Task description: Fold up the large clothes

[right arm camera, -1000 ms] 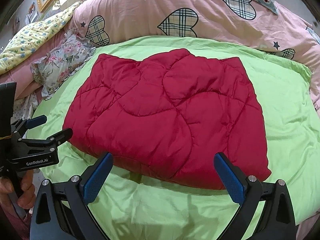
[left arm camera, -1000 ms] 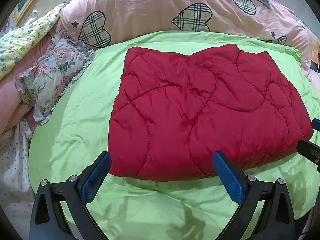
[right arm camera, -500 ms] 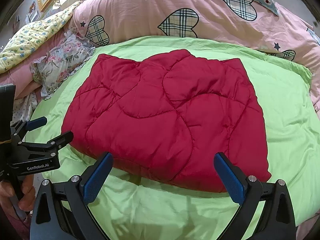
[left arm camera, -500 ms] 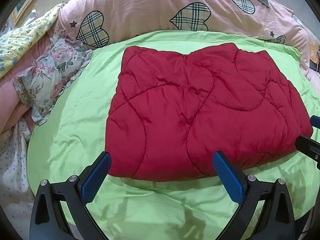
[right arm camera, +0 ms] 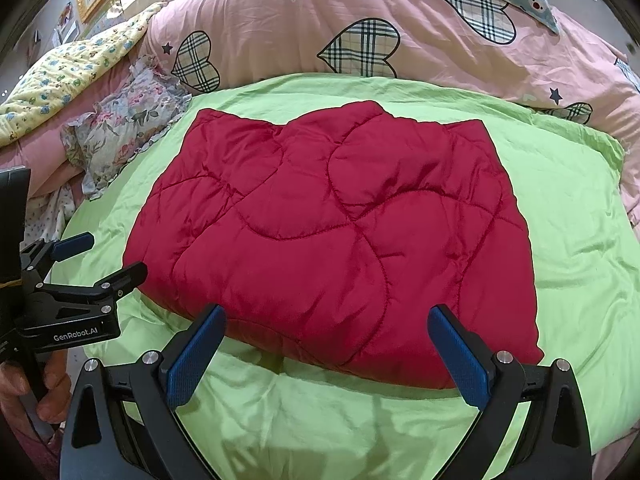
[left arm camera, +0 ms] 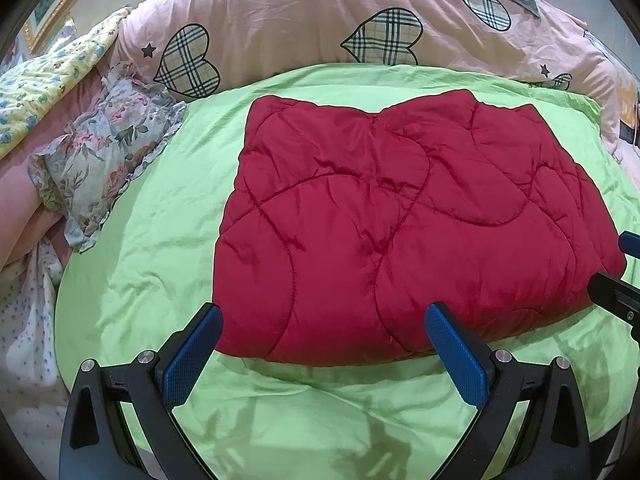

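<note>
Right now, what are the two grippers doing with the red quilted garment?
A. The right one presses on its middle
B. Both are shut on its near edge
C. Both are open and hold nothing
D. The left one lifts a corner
C: the left gripper and right gripper both stand wide open, empty, at the near edge of the folded garment lying flat on the green sheet.

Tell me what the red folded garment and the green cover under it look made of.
Red quilted garment: seemingly padded synthetic, nylon or polyester; a slight sheen and puffy panels between curved stitch lines.
Green bed cover: thin smooth woven cloth, perhaps cotton or polyester; fine creases and a soft lustre.
</note>
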